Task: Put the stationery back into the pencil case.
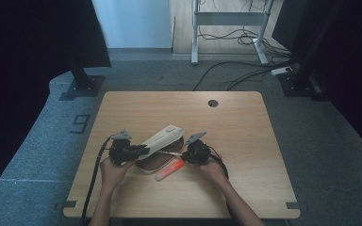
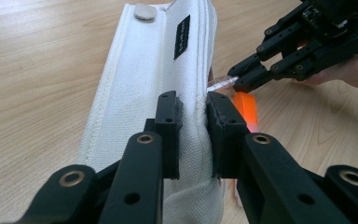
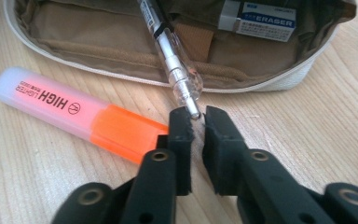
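**Pen pinched at the tip, pouch flap held up**

Clear pen point(image 3: 175, 56) at centre top of the right gripper view, slanting out of the open pencil pouch point(image 3: 279, 81), barrel resting over the pouch's lower rim, metal tip pointing down toward the camera. Judged step: drawing the pen out of the pouch, or feeding it in; direction not readable from this moment. Next move calls for a straight slide along the barrel's own line, keeping clear of the rim.

Right tongs point(image 3: 196, 122) nearly closed, pinching the pen's tip, grip slight. Left tongs point(image 2: 193, 128) narrow, clamped on a fold of the pouch's white flap point(image 2: 158, 60), lifting it so the mouth stays open.

Orange highlighter point(image 3: 74, 114) flat on the desk point(image 1: 245, 141) at left of the right gripper view, just beside the pouch. White eraser point(image 3: 256, 18) inside the pouch, upper right.
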Demonstrator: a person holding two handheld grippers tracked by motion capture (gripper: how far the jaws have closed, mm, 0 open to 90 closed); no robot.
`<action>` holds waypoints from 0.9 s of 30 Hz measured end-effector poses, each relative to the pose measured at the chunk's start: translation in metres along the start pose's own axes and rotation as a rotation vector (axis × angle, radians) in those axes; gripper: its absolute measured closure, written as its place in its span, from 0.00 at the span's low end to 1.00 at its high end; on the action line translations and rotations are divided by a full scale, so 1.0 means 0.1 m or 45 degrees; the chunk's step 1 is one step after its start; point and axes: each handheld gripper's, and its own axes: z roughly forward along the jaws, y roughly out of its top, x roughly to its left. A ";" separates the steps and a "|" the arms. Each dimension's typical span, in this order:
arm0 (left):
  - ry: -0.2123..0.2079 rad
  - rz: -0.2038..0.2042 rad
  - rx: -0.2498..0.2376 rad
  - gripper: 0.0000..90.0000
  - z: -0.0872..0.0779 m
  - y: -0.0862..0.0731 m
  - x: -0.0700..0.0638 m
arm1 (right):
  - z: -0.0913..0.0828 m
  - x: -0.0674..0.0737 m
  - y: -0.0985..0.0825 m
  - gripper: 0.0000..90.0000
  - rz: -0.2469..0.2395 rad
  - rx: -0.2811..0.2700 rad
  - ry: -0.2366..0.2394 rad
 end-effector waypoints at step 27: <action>-0.002 0.001 0.003 0.84 0.00 0.00 0.00 | 0.14 -0.09 0.36 0.89 -0.021 -0.044 -0.079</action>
